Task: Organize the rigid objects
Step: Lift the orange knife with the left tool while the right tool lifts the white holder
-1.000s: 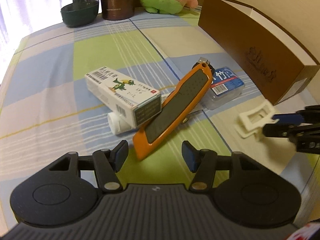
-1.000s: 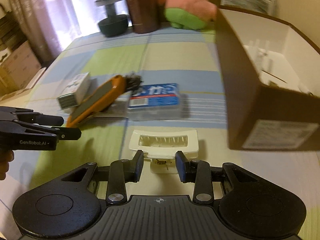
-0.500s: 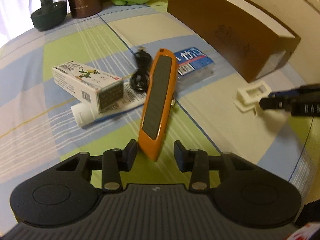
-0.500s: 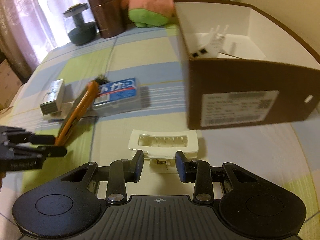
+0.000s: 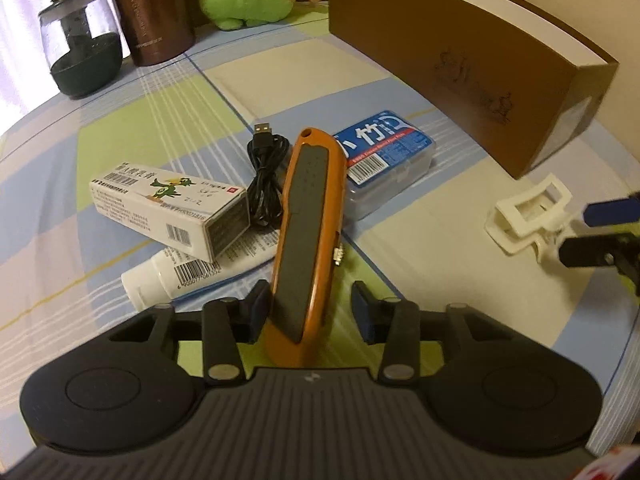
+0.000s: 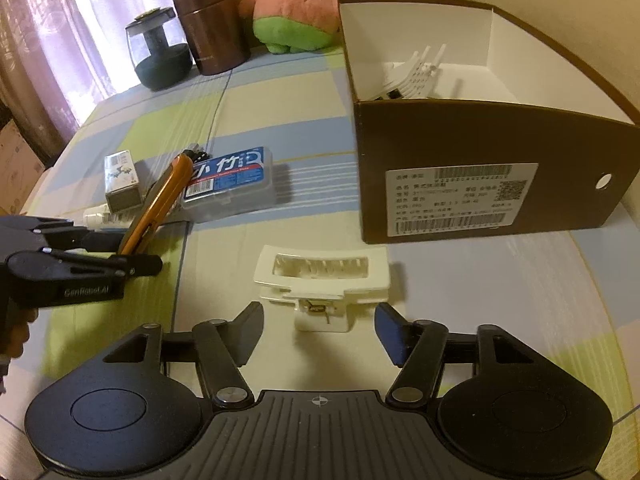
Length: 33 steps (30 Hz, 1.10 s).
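Note:
An orange utility knife lies with its near end between the fingers of my left gripper, which is open around it; the left pad touches it and there is a gap on the right. The knife also shows in the right wrist view. A white hair clip lies on the cloth just ahead of my right gripper, which is open wide. The clip also shows in the left wrist view. A brown cardboard box stands at the right, with a white object inside.
A white medicine carton, a white tube, a black USB cable and a blue-labelled clear plastic case lie around the knife. A glass jar, brown canister and plush toy stand at the back.
My left gripper has moved forward so the knife's near end sits between its fingers. My right gripper has opened wider behind the clip, and the view has swung toward the box.

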{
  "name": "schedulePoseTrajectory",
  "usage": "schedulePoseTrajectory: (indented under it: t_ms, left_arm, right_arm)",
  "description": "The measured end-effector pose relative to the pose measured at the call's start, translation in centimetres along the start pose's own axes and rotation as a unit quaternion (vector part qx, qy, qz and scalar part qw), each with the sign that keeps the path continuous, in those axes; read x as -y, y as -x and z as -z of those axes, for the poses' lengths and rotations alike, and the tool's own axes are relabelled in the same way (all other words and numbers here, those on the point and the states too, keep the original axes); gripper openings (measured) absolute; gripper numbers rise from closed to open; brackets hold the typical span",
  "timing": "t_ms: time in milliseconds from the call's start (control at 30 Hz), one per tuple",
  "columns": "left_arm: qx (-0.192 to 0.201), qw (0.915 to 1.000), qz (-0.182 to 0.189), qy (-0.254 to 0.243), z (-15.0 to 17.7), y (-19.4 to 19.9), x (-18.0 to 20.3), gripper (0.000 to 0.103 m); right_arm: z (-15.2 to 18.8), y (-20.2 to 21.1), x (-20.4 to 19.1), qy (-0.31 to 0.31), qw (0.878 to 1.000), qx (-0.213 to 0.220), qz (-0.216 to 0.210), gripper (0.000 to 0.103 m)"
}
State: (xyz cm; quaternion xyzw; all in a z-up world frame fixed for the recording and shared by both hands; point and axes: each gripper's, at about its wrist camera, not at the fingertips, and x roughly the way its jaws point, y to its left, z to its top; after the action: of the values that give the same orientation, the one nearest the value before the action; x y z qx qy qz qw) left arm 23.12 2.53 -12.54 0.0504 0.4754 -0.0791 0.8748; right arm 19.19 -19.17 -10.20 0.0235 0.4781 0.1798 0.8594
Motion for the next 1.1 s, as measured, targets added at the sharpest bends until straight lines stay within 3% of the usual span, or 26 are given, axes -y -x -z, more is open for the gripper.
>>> schedulePoseTrajectory:
  t_ms: [300, 367, 500, 533, 600, 700, 767, 867, 933, 1000, 1100]
  left_arm:
    - [-0.026, 0.9992, -0.014, 0.027, 1.8, 2.0, 0.8, 0.026]
    - [-0.036, 0.9987, -0.018, 0.032, 2.6, 2.7, 1.3, 0.026]
    - [-0.044, 0.998, -0.017, 0.042, 3.6, 3.5, 1.8, 0.026]
    - [-0.044, 0.998, -0.014, 0.043, 3.6, 3.6, 1.9, 0.026]
    - [-0.037, 0.9983, 0.0, 0.045, 3.4, 3.8, 1.9, 0.029]
    - [-0.026, 0.9991, -0.007, 0.033, 2.9, 3.8, 2.2, 0.04]
    - [-0.028, 0.9992, -0.01, 0.028, 2.5, 3.3, 2.2, 0.04]
    - [-0.031, 0.9993, -0.012, 0.02, 2.0, 2.4, 2.4, 0.04]
    - [-0.034, 0.9992, -0.017, 0.009, 1.9, 2.0, 2.7, 0.039]
    - [-0.03, 0.9994, -0.019, 0.001, 2.0, 1.9, 3.0, 0.033]
    - [-0.028, 0.9993, -0.023, 0.007, 2.0, 2.0, 3.0, 0.032]
  right_arm:
    - [-0.2, 0.3, 0.0, 0.009, 1.0, 0.018, -0.017, 0.058]
    - [-0.4, 0.1, -0.2, 0.017, 1.0, 0.019, -0.018, 0.053]
    - [-0.4, -0.8, -0.5, 0.023, 1.0, 0.009, -0.013, 0.032]
    - [-0.3, -0.8, -0.5, 0.025, 1.0, 0.01, -0.011, 0.032]
    - [-0.2, -0.8, -0.8, 0.032, 0.999, 0.008, -0.015, 0.032]
    - [0.1, -0.7, -1.3, 0.044, 0.998, -0.002, -0.034, 0.032]
    - [0.3, -0.6, -1.6, 0.042, 0.998, -0.009, -0.048, 0.032]
    - [0.3, -0.5, -1.9, 0.051, 0.997, -0.01, -0.056, 0.038]
    - [0.4, -0.2, -1.9, 0.074, 0.996, -0.002, -0.052, 0.059]
    - [0.4, 0.1, -2.0, 0.094, 0.995, 0.007, -0.043, 0.067]
    - [0.3, -0.1, -1.8, 0.103, 0.994, 0.006, -0.038, 0.071]
